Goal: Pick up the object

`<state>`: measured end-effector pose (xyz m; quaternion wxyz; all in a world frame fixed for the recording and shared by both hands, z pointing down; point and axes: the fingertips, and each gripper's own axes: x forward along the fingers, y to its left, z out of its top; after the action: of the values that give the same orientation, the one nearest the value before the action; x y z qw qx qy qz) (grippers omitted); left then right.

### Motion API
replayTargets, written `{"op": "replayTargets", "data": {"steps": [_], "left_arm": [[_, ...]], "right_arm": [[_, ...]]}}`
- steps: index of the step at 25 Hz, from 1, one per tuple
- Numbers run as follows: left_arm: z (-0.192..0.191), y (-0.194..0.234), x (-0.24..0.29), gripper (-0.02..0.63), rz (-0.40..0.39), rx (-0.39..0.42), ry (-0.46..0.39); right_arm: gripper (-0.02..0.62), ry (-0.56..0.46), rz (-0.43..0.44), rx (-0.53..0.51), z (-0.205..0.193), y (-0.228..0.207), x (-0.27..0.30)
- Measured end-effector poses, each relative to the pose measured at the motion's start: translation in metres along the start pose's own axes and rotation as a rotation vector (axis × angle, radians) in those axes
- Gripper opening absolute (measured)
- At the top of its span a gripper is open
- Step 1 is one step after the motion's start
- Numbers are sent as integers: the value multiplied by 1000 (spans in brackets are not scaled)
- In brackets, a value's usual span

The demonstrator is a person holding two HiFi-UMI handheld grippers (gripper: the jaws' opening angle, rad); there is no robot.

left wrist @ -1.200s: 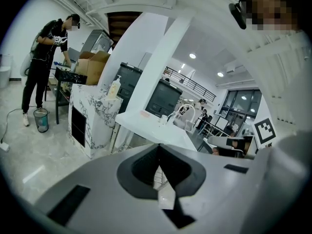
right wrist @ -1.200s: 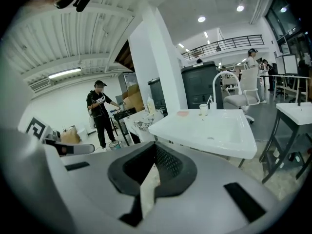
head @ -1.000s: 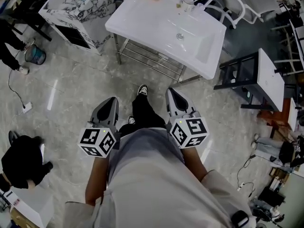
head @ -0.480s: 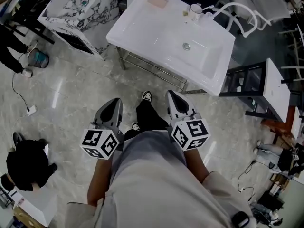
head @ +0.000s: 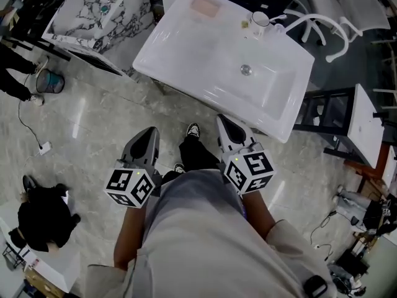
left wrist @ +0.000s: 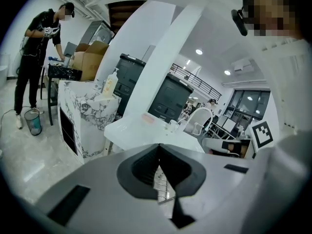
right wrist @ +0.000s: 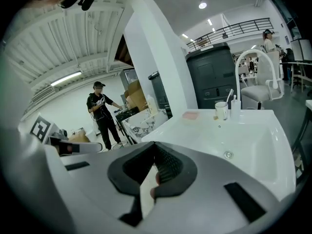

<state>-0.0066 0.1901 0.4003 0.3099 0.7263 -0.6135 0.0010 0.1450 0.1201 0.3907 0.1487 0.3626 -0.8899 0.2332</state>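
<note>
- Your left tool [head: 149, 132] is clenched on nothing: its jaws meet at the tips.
- Your right tool [head: 222, 118] is also clenched and empty, with its jaws pressed together.
- You hold both tools low in front of your waist, side by side, one on each side of your leg. Both point toward the sink [head: 186, 61].
- In the head view, the right tool's tip lies just short of the sink's near edge. The left tool is over bare floor [head: 93, 123].
- The sink is white and stands on a metal frame, with a drain [head: 245, 70] in its basin.
- A pink block [head: 204, 6] lies flat at the sink's far left corner.
- A white cup [head: 259, 19] stands upright on the sink's far edge, to the right of the block and apart from it.
- I cannot tell which of these two is the object to pick up. Neither tool touches either one, and both are well away from your tools.
- A marble cabinet [head: 93, 11] stands on the floor left of the sink.
</note>
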Motion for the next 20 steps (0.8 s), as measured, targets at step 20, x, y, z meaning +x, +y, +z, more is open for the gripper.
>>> {"op": "replayTargets", "data": {"steps": [20], "left_arm": [[43, -5, 91, 2, 6, 29, 39]], "right_arm": [[11, 24, 34, 25, 46, -67, 53]]}}
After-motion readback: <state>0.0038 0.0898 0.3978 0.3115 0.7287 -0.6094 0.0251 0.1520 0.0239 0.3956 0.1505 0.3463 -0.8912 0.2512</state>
